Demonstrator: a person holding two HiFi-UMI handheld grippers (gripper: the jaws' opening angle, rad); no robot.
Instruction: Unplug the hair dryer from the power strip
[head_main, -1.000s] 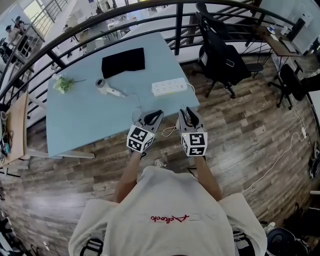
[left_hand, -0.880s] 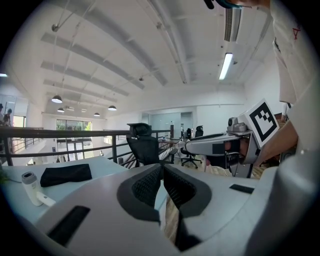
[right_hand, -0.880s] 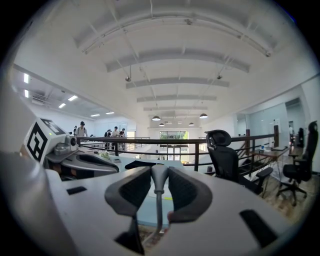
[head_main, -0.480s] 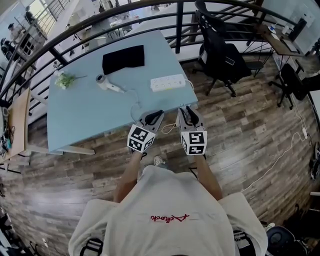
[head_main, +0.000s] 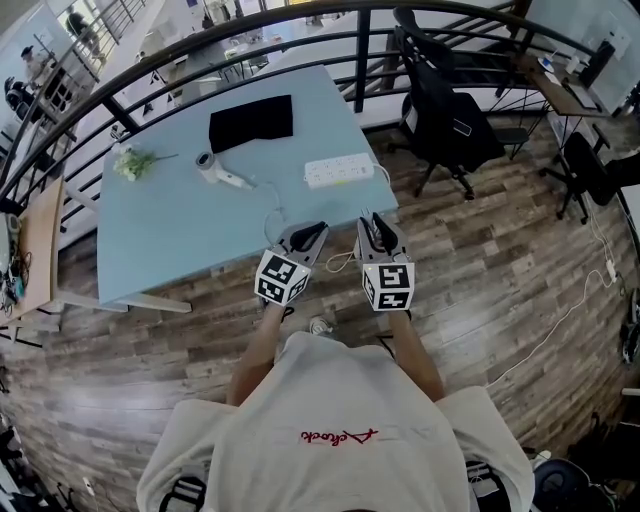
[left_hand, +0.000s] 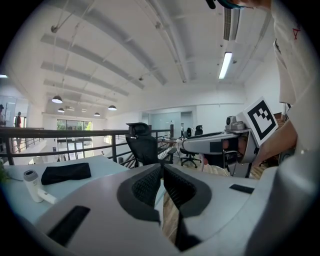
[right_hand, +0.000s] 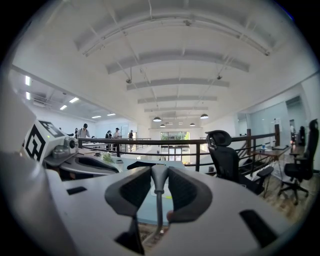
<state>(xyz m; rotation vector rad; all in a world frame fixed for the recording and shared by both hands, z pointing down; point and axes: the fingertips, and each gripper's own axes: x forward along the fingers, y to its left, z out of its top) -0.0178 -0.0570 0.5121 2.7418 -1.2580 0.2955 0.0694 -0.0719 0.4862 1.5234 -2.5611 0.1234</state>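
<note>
Hair dryer (head_main: 212, 168) is lying on its side on the far left part of the light blue desk (head_main: 170, 240), its handle pointing toward the near right. Its cord (head_main: 268, 200) is trailing across the desk to the near edge and looping down off it between the two grippers. The plug (right_hand: 159, 176) is sitting between the jaws of the right gripper (head_main: 373, 226), which are standing partly apart and pressing on it from both sides, with the cord hanging below. The left gripper (head_main: 313, 230) is hovering just beside it, jaws closed together on nothing.

The power strip (head_main: 338, 172) is lying near the desk's right edge, well apart from the dryer and just beyond the grippers. A black cloth (head_main: 252, 122) is lying behind the dryer, and a green sprig (head_main: 133, 164) is lying to its left. A dark railing (head_main: 150, 75) is curving round the desk's far side, and an office chair (head_main: 445, 120) is standing to the right on the wood floor (head_main: 480, 280). Both grippers are hanging at the desk's near edge, with open desk surface running between them and the strip.
</note>
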